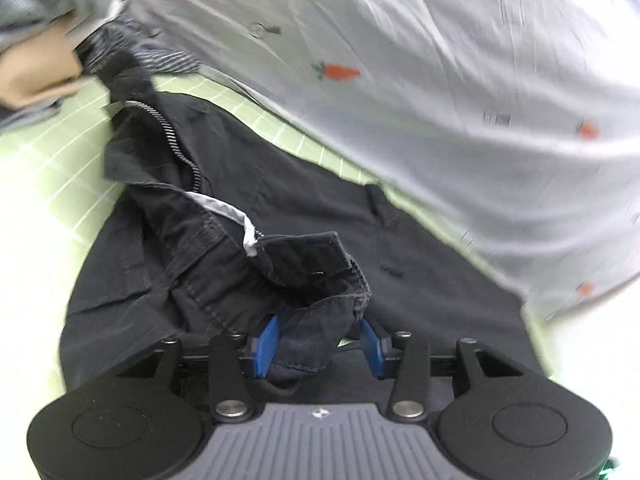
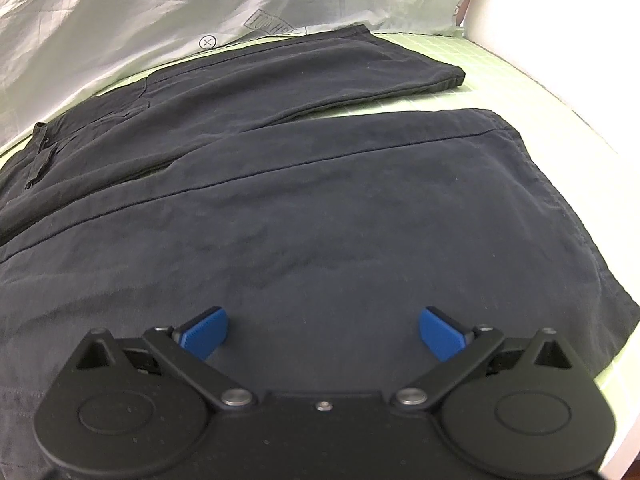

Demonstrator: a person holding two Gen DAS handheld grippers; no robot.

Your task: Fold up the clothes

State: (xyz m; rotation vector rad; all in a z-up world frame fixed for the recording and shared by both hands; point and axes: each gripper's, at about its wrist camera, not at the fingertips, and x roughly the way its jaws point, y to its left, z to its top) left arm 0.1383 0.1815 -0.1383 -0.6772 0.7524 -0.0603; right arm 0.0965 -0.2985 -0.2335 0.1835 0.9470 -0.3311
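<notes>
Dark navy trousers (image 1: 224,208) lie on a green grid mat (image 1: 48,168), fly open with the zipper and white lining showing. My left gripper (image 1: 318,344) is shut on a bunched fold of the waistband (image 1: 308,328) between its blue pads. In the right wrist view both trouser legs (image 2: 320,208) lie spread out flat, and the far leg (image 2: 304,68) angles away to the right. My right gripper (image 2: 322,334) hovers just over the near leg, open, with nothing between its fingers.
A light grey shirt with carrot prints (image 1: 440,80) is draped behind the trousers, also seen as pale printed cloth (image 2: 160,20). A person's hand (image 1: 36,72) holds striped fabric at the upper left. The mat's white edge (image 2: 580,100) curves along the right.
</notes>
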